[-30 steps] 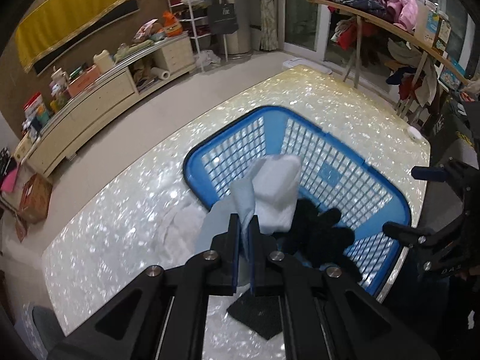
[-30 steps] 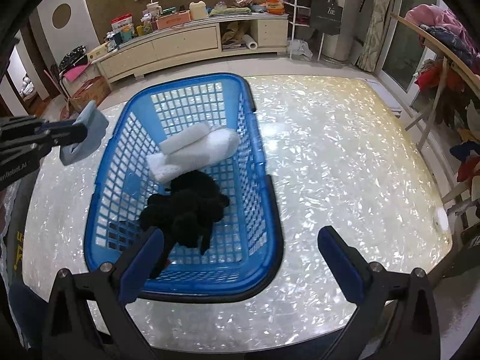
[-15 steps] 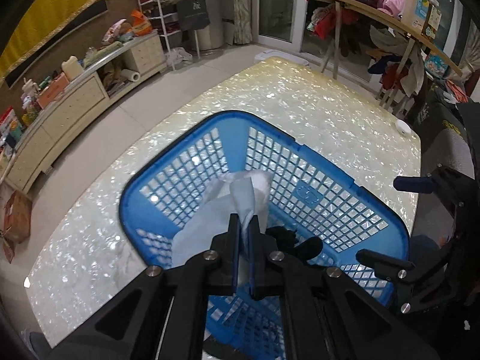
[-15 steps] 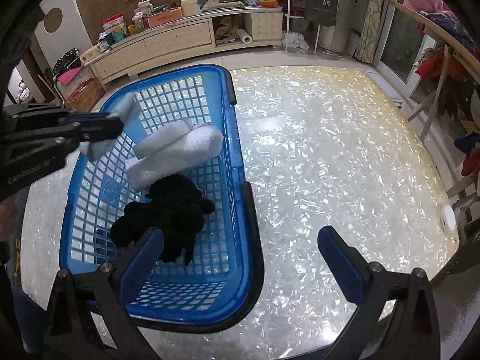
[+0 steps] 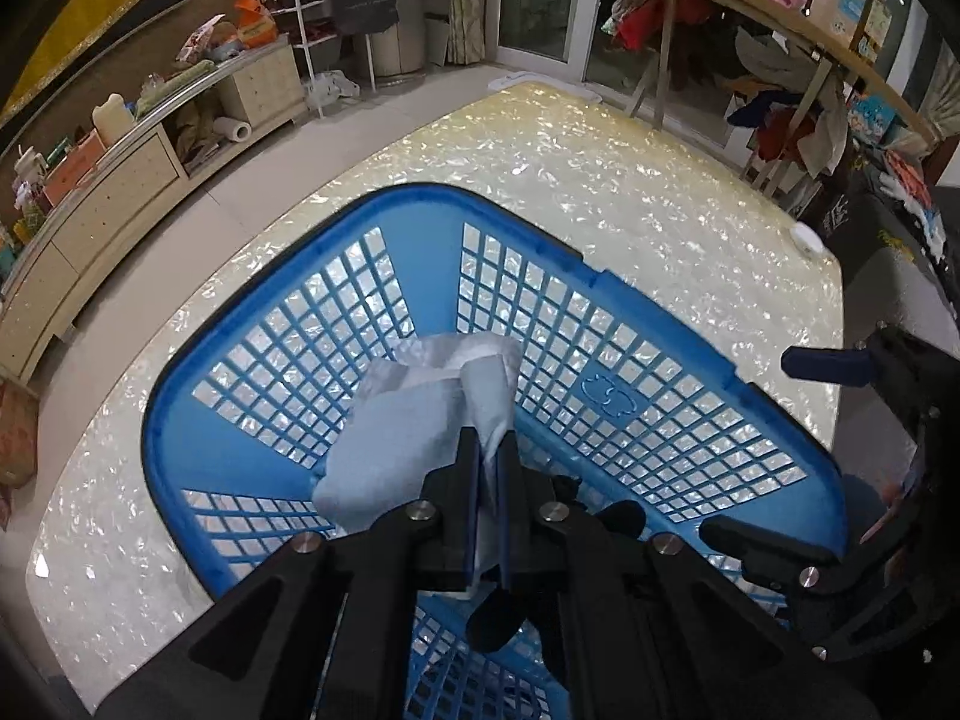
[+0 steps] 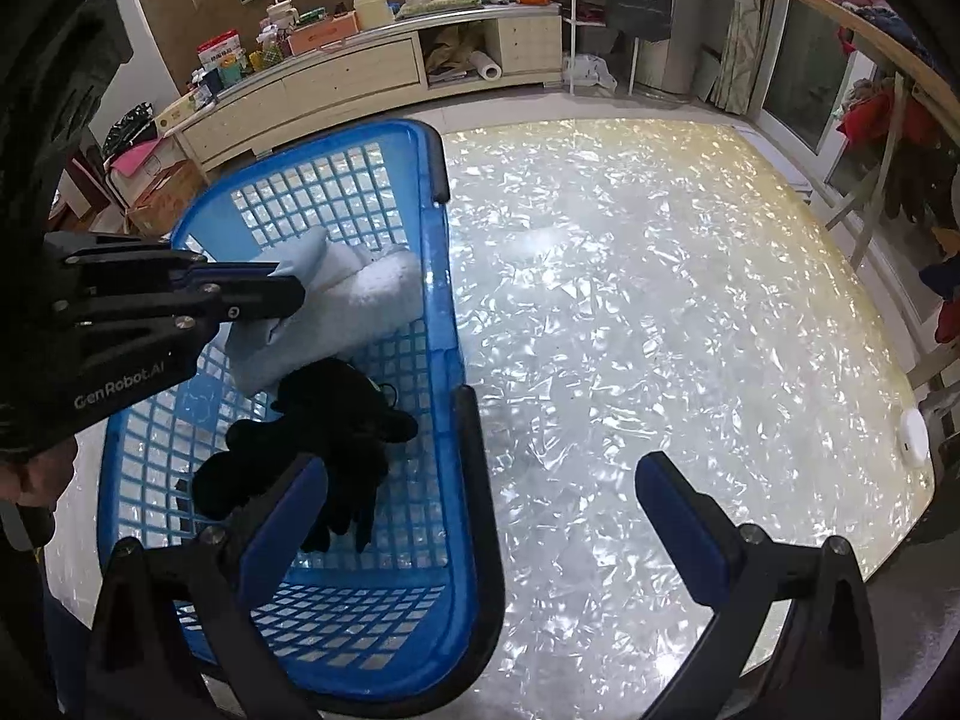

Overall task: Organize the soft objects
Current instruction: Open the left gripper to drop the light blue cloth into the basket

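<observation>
Above blue basket (image 6: 456,360) — "GenRobot.AI" left gripper (image 6: 294,294) pinches pale cloth (image 5: 396,450).

Pearly tabletop (image 6: 660,330), white puck (image 6: 913,438), long sideboard (image 6: 336,75), clothes rack (image 5: 750,6)

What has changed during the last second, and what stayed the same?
The left hand-held gripper, shut on the pale blue cloth, carried it from beside the blue basket to above its inside. The right hand-held gripper stayed open and empty; the white towel and black item remain inside.
</observation>
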A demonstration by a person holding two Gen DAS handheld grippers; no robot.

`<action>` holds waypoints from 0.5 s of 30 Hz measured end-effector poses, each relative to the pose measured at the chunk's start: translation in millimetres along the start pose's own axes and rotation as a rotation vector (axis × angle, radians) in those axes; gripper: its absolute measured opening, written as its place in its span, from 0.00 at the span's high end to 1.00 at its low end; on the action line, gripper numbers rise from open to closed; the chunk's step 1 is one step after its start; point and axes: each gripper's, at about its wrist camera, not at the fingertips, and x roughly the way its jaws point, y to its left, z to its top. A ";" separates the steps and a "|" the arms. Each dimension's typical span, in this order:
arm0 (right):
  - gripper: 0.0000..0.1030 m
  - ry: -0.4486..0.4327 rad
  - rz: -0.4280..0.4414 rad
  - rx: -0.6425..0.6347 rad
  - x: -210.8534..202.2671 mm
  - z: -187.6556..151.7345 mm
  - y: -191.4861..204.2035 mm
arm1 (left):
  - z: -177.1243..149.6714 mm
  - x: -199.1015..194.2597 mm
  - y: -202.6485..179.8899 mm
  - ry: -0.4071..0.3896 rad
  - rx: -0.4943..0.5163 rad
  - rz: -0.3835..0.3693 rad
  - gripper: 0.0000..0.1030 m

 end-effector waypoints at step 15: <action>0.00 -0.020 0.015 0.023 -15.7 -7.0 -2.9 | -9.0 -23.9 -4.8 -0.032 0.015 0.072 0.37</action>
